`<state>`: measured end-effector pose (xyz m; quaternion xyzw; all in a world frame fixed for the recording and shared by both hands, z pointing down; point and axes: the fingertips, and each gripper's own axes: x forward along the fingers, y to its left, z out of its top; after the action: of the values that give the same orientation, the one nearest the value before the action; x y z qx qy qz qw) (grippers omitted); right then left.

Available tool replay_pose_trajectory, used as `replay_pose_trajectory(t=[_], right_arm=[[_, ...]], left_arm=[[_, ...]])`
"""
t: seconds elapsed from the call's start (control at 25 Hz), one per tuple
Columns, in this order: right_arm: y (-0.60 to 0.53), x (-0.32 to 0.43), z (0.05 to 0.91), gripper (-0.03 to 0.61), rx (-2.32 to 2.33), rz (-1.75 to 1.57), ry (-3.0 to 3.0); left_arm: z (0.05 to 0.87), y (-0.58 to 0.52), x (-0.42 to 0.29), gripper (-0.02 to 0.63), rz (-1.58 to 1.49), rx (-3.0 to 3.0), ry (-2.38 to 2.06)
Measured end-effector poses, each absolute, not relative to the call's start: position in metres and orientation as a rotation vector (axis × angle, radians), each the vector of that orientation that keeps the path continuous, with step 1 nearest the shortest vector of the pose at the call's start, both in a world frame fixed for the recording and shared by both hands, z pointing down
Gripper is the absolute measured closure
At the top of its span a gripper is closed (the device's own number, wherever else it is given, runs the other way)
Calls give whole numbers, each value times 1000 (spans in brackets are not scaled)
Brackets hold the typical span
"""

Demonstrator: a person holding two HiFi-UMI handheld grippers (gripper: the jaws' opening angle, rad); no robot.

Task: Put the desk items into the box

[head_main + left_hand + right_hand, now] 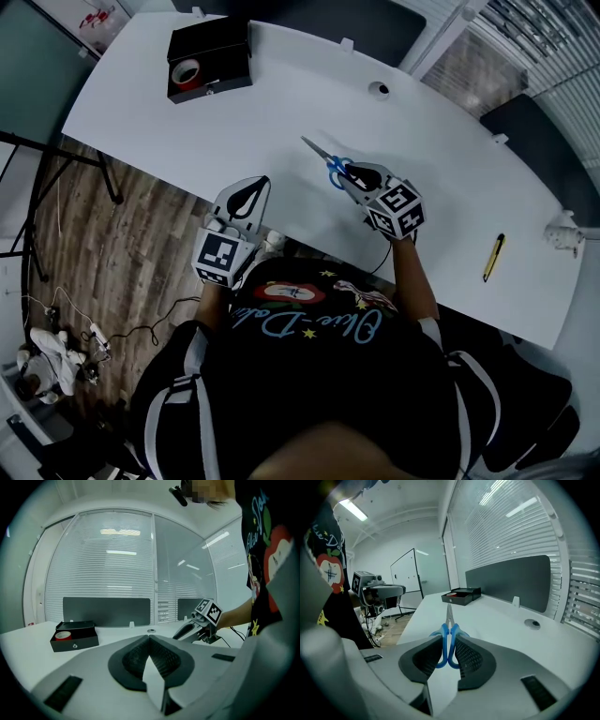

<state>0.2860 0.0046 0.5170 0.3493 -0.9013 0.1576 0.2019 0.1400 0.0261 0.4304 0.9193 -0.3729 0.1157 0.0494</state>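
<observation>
The right gripper (345, 174), mid-frame, is clamped on the blue handles of the scissors (322, 156), whose blades point toward the upper left. The left gripper (260, 185) (empty) has its jaws together. The black box (225, 79) sits at the upper left of the table (281, 103).

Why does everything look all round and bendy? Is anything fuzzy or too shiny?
Left gripper view: the wide lens bends the blinds into curves, and the corners go black. Right gripper view: same bulge, bright streaks glare across the blinds, yet the scissors stay sharp. Head view: the table edge curves, and the picture is dim and bluish.
</observation>
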Motion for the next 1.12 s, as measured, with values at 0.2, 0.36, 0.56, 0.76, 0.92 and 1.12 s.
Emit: replay_pose_trajectory(t=[0.2,0.36,0.56,0.76,0.92,1.12], right_arm=[[6,291,509,491,952,422,-2557],[7,297,505,491,916,379,-2587],[11,308,500,491,897,346,-2614],[15,315,496,491,865,341,-2635],[16,316,490,491,865,329,-2647],[7,311,481,491,877,338,-2689]], left_arm=[[427,32,148,617,331,2773,-1193],[426,38,154,617,323,2755,-1236],[428,50,163,617,319,2730,-1292],[432,59,164,617,308,2683,-1346],[432,62,161,617,292,2662,-1380],[428,58,153,617,281,2658,-1418]])
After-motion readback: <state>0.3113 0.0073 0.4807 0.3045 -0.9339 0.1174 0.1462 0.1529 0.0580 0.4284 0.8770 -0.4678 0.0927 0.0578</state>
